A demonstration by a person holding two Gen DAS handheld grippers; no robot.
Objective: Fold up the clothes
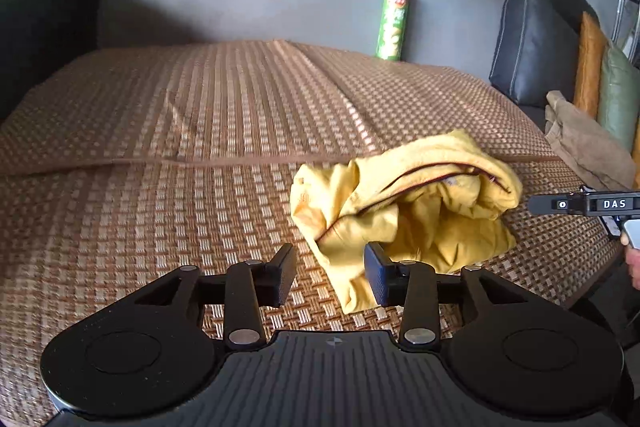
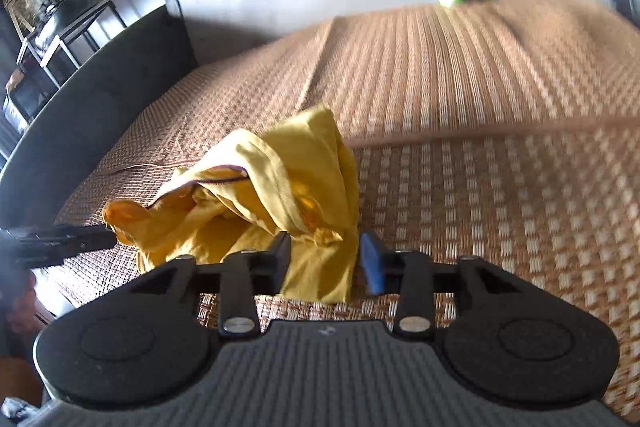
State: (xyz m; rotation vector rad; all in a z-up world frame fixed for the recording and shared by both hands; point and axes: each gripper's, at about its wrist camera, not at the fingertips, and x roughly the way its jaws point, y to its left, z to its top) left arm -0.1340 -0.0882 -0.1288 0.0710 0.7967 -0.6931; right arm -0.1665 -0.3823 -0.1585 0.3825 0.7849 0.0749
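While the yellow shirt [image 1: 404,211] is lying bunched on the woven mat [image 1: 160,147], the right gripper [image 2: 324,259] is sitting wide open around a hanging fold without pinching it, and the left gripper [image 1: 330,273] is hovering open and empty at the shirt's near edge. Doing this well, I'd judge, is meaning each side catching one single layer at a hem, not the bundle; bare mat is stretching left and back toward the can [image 1: 394,23], giving spreading room
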